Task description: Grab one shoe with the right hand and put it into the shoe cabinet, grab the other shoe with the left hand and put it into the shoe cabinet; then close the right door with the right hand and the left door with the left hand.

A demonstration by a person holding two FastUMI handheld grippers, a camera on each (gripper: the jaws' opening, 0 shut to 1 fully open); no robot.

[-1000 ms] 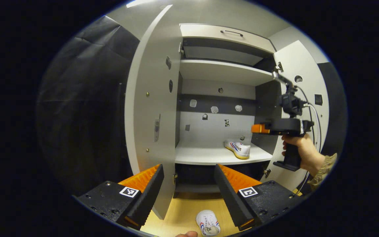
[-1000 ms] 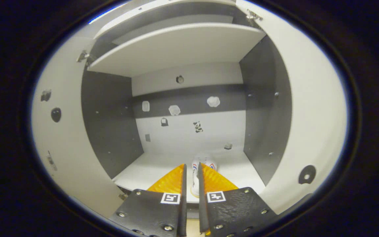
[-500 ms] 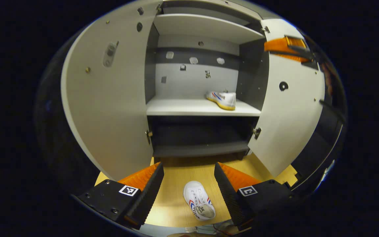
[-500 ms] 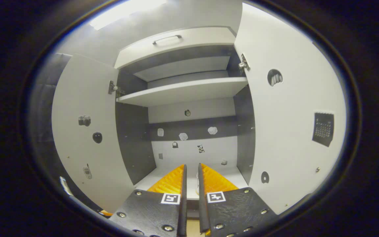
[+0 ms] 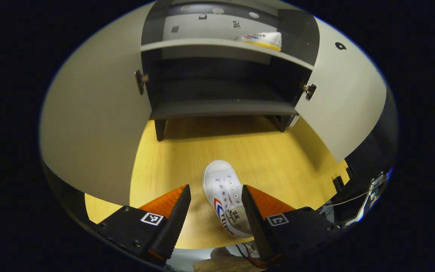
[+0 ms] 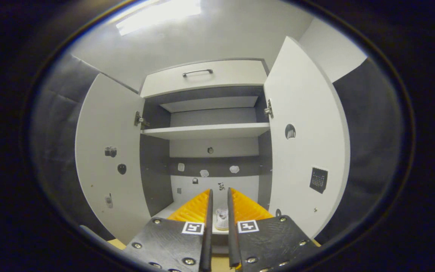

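Wooden flooring [image 5: 270, 158] is stretching out in front of the shoe cabinet [image 5: 221, 109], and both of its doors are standing wide open; I am looking down through the left gripper view, where the left door [image 5: 93, 124] is swinging out on the left and the right door [image 5: 346, 98] on the right; a white shoe [image 5: 225, 196] with red and blue stripes is lying on the floor near me, its toe pointing toward the cabinet; I am holding the left gripper [image 5: 213, 211] with its fingers spread wide, and the shoe is sitting between them, close against the right finger, though I cannot tell whether they are touching; farther off, the other white shoe [image 5: 261, 39] is resting on the cabinet's middle shelf [image 5: 202, 43], toward its right side.

Through the right gripper view I am facing the cabinet [image 6: 206, 132] from farther back; the right gripper [image 6: 217, 223] is carrying nothing, its fingers drawn almost together with a thin gap between them, and through that gap the shelved shoe [image 6: 221, 219] is peeking; a drawer front with a metal handle [image 6: 198, 71] is sitting across the top, and small stickers are dotting the back panel [image 6: 213, 172] and the inner faces of both doors.
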